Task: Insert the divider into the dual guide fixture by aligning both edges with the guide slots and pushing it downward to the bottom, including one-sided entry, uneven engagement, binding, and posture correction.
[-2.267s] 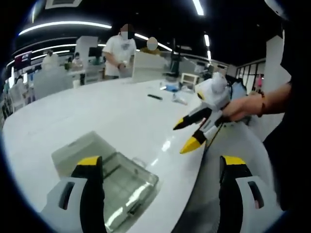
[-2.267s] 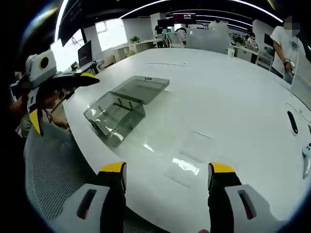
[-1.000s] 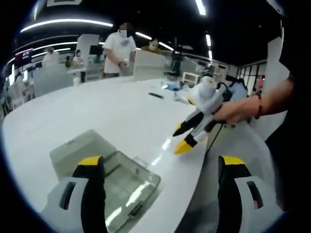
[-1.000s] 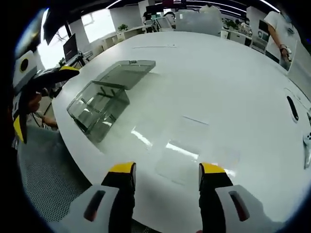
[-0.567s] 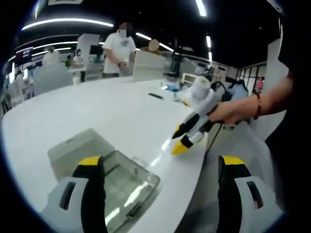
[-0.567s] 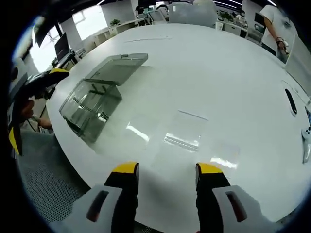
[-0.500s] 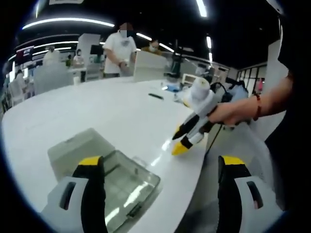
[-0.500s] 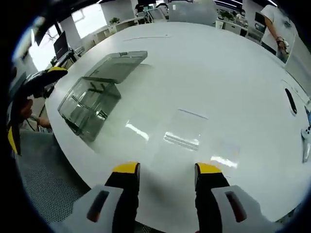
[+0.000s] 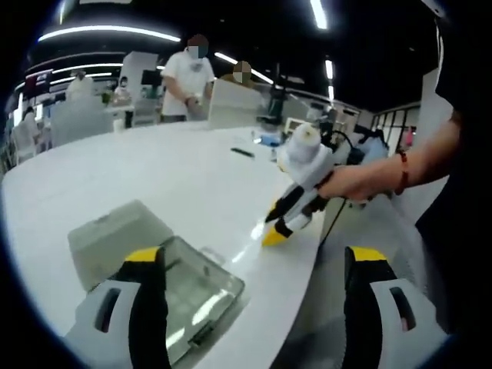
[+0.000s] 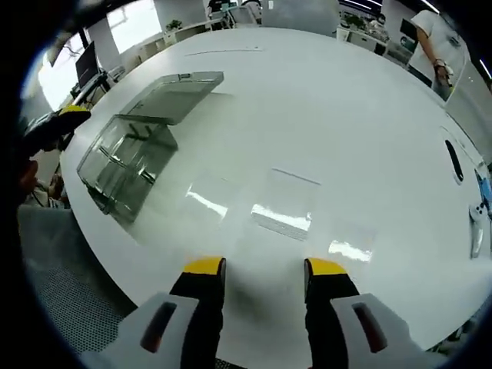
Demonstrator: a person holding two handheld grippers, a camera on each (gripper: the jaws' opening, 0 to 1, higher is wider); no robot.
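The right gripper [image 10: 263, 275] hung with jaws apart above the table [image 10: 346, 131], just short of the clear divider [image 10: 283, 201] lying flat there. The left gripper [image 9: 254, 265] was also agape, over the clear fixture [image 9: 173, 288] near the table's edge.

1. A large white glossy desk [image 10: 346, 115] is seen.
2. A clear fixture box [image 10: 127, 157] with its lid [image 10: 177, 96] is set at 10 o'clock.
3. A clear flat divider [image 10: 284, 201] is laid at centre.
4. A black remote [image 10: 454, 161] lies at 3 o'clock.
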